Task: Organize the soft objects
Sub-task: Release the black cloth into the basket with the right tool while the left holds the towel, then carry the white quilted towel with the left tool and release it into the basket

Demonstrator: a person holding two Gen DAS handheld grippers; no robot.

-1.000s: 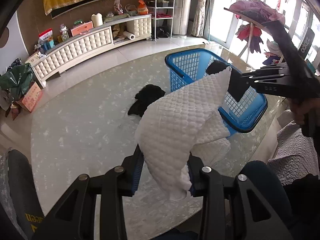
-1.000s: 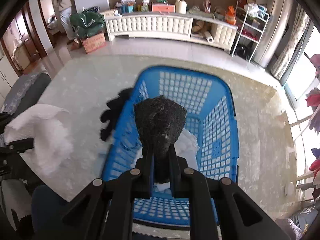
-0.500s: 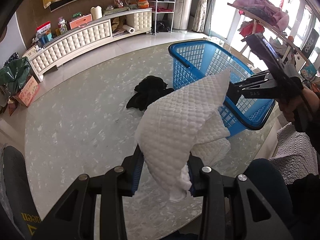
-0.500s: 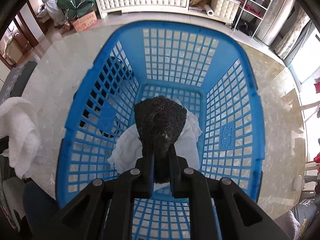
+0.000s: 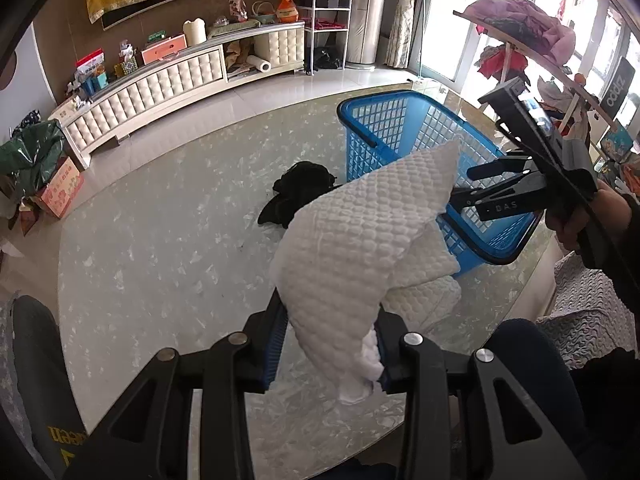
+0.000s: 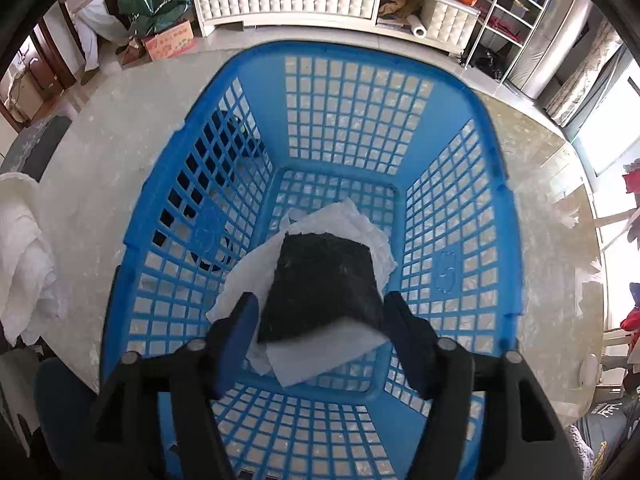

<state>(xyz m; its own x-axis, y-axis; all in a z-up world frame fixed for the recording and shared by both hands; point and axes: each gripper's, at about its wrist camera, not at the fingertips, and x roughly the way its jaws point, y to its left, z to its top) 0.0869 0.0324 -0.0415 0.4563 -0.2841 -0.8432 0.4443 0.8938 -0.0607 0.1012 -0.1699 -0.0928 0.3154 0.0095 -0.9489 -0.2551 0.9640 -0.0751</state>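
My left gripper (image 5: 330, 320) is shut on a white quilted cloth (image 5: 360, 240) and holds it above the marble table (image 5: 160, 240), left of the blue basket (image 5: 368, 136). A black cloth (image 5: 298, 192) lies on the table beside the basket's left wall. My right gripper (image 6: 320, 316) points down into the basket (image 6: 508, 216), and its jaws are opening. A folded black cloth (image 6: 324, 280) lies between the spread fingers, free of both pads, on top of a white cloth (image 6: 344, 220) on the basket floor. A person's hand holds the right gripper (image 5: 472, 184) over the basket.
A dark blue chair (image 5: 528, 352) stands at the table's near edge and a grey chair back (image 5: 32, 360) at the lower left. A white tufted cabinet (image 5: 160, 80) lines the far wall. A drying rack with clothes (image 5: 524, 28) stands at the right.
My right gripper sank into the basket and spread its jaws, letting go of the black cloth, which now rests on the white cloth. My left gripper kept still with its cloth.
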